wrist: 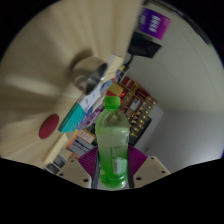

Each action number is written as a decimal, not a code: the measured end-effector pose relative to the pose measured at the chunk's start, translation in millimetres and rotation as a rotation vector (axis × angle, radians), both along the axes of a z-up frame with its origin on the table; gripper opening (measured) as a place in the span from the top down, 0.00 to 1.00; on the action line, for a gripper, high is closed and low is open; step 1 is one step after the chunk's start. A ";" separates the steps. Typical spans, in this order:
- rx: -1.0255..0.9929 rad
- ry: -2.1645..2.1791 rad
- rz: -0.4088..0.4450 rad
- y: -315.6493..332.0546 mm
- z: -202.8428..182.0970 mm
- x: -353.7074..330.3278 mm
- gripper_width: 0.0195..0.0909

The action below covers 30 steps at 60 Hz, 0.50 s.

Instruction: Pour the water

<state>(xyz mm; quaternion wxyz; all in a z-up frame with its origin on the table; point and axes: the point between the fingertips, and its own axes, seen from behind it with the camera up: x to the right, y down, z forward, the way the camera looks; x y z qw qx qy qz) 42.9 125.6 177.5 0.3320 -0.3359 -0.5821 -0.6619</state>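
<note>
While the whole scene leans hard to one side, the tool (113, 172) pinches a bottle (113, 140) between its two fingers, one purple pad (90, 162) showing at one flank of the bottle and the second finger closing in at the opposite flank. That bottle is clear plastic with a green tint, a pale green label around its middle and a green cap (113, 103) on top, and its lower part fills the gap between the fingers so that no space shows at either side. It looks lifted, since nothing can be seen under its base. Beyond the bottle spreads a pale table (40, 90), tilted in the view. On it, just past the bottle's shoulder, lies a flat light-blue thing (76, 117), and farther off toward the table's near edge sits a dark red round thing (49, 126); what either one is cannot be made out. Behind the cap stands a crowd of small colourful packages (136, 100), too blurred to name. Far beyond them a purple box (153, 22) sits near the table's far edge.
</note>
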 end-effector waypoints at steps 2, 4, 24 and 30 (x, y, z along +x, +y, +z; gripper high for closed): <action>0.002 -0.078 0.000 5.1 -1.1 -2.7 0.69; 0.002 -0.139 0.009 8.5 -2.4 -5.9 0.69; -0.012 -0.261 0.036 18.0 -4.9 -14.6 0.69; 0.038 0.028 0.062 12.8 14.5 -14.1 0.69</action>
